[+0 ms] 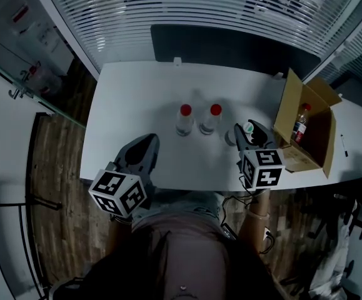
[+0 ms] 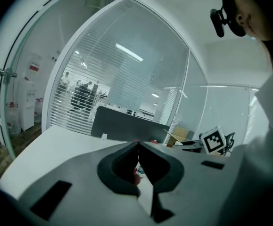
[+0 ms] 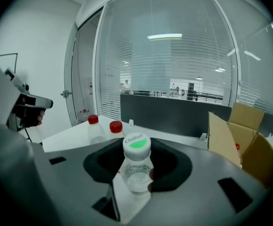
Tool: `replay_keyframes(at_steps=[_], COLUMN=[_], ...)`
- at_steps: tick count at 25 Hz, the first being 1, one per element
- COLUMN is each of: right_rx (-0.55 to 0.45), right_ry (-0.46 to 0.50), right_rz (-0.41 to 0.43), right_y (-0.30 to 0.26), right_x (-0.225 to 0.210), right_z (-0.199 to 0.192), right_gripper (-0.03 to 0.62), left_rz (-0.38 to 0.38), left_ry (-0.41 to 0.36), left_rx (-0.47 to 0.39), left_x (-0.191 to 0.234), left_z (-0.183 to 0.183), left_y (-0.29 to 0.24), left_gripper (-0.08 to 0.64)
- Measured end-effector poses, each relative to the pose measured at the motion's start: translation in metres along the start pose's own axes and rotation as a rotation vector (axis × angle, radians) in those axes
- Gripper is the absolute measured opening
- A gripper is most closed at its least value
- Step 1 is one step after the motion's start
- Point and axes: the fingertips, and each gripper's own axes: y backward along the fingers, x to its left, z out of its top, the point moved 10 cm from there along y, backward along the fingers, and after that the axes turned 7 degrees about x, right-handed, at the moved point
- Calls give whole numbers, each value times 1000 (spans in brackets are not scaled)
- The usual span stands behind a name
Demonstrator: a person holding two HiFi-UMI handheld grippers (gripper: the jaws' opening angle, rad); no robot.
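Observation:
My right gripper (image 3: pixel 137 175) is shut on a small clear bottle (image 3: pixel 136 166) with a white cap and green top, held upright between the jaws. In the head view this bottle (image 1: pixel 248 129) sits at the right gripper (image 1: pixel 243 132), near the table's front right. Two clear bottles with red caps (image 1: pixel 185 119) (image 1: pixel 210 119) stand side by side mid-table; in the right gripper view these red-capped bottles (image 3: pixel 93 126) (image 3: pixel 115 130) are beyond and left of the jaws. My left gripper (image 1: pixel 147 141) hovers at the front left, its jaws (image 2: pixel 137 146) shut together on nothing.
An open cardboard box (image 1: pixel 313 114) stands at the table's right end with a red-capped bottle (image 1: pixel 301 123) inside it. The white table (image 1: pixel 130 99) ends at a dark screen (image 1: pixel 231 45) along its back edge. Glass walls with blinds lie beyond.

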Motion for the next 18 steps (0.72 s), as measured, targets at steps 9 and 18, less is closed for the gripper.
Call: replay_keyframes(at_steps=[9,18], right_rx=[22,43], right_ry=[-19,-34], right_rz=[9,-7], right_y=[-10,-20], right_x=[-2,-5], right_z=[-7,-12], right_gripper=[178,178], left_rz=[-15,-22], left_ry=[-15,-25], left_rx=[11,21], left_x=[-3,-2], left_z=[1,3], left_y=[-5,-10], left_gripper=[9,9])
